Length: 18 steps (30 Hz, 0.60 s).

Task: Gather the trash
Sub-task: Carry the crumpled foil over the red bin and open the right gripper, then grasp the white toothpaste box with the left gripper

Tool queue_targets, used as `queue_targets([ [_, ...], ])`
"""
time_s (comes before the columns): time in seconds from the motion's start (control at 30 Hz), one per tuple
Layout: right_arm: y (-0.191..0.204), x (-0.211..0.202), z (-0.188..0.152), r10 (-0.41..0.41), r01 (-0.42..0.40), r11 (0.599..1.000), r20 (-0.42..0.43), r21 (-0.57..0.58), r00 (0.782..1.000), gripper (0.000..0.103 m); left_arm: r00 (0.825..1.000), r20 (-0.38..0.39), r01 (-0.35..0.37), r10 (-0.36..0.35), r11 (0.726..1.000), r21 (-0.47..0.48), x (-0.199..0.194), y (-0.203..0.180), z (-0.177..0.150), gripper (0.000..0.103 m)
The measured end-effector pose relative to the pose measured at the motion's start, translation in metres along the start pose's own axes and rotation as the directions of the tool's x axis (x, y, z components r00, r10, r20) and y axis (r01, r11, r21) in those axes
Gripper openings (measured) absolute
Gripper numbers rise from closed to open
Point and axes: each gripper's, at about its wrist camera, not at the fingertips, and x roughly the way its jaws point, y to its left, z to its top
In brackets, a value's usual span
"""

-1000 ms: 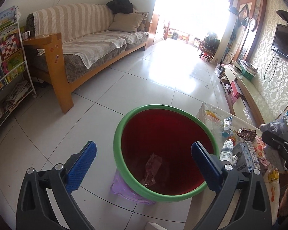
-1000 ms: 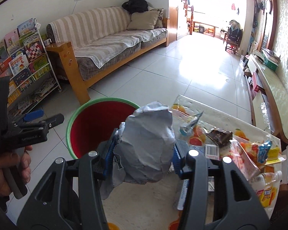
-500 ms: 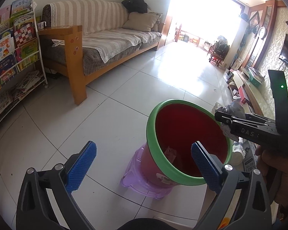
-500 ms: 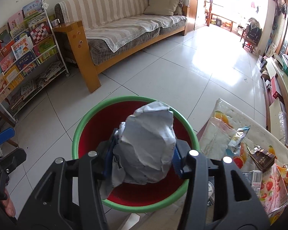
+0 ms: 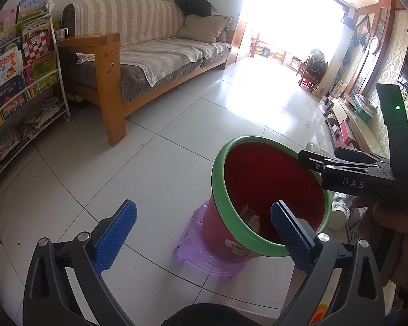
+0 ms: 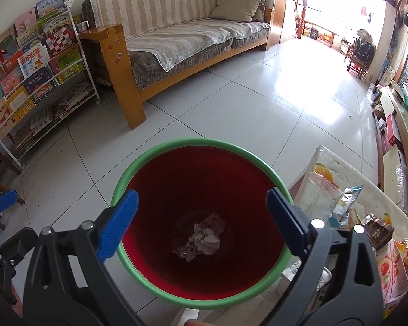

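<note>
Room: tiled floor [image 6: 231,103], striped sofa [image 6: 182,27], book rack [image 6: 35,62] at left. Nothing here moved.
Bin [image 6: 160,149]: red inside, green rim, sits on a purple stool [image 5: 195,247] on the floor, just beside the surface [image 6: 326,168]. I've got it dead centre under the right gripper [image 6: 201,217] now; a sec ago it was off to the left of that view.
Right gripper: jaws opening, now spread wide w/ nothing between them. Half a sec ago they were clamped on a grey crumpled wad; that grip is gone.
Left gripper [image 5: 204,231]: wide open, empty, same as before, hovering beside the bin's near rim.
Trash in bin [image 6: 201,239]: crumpled pale-grey/pinkish paper lying on the bin bottom. Can't tell if the dropped wad is part of that heap or sep., but it's nowhere else in view, so I read it as dropped in.
Meaning for task: one piece collected, imo. More litter left on the surface: foil wrapper [image 6: 345,203], brown packet [image 6: 378,231], bottle [image 5: 340,206].
Writing: "DAS" in pale letters on the right gripper's body in the left view. Chinese titles on book covers in the rack, too small for me to read. Packet text not legible.
</note>
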Motion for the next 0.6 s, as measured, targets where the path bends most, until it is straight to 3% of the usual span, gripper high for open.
queue_targets([
  [0.3, -0.033, -0.057, -0.024, -0.087, 0.085, 0.995, 0.043, 0.043, 0.995, 0.098, 0.999, -0.003, 0.033, -0.033, 0.998, 0.057, -0.007, -0.040, -0.004, 0.095],
  [0.6, -0.101, -0.140, -0.106, -0.206, 0.192, 0.970, 0.081, 0.150, 0.975, 0.098, 0.991, -0.045, 0.130, -0.125, 0.977, 0.166, -0.007, -0.121, -0.030, 0.095],
])
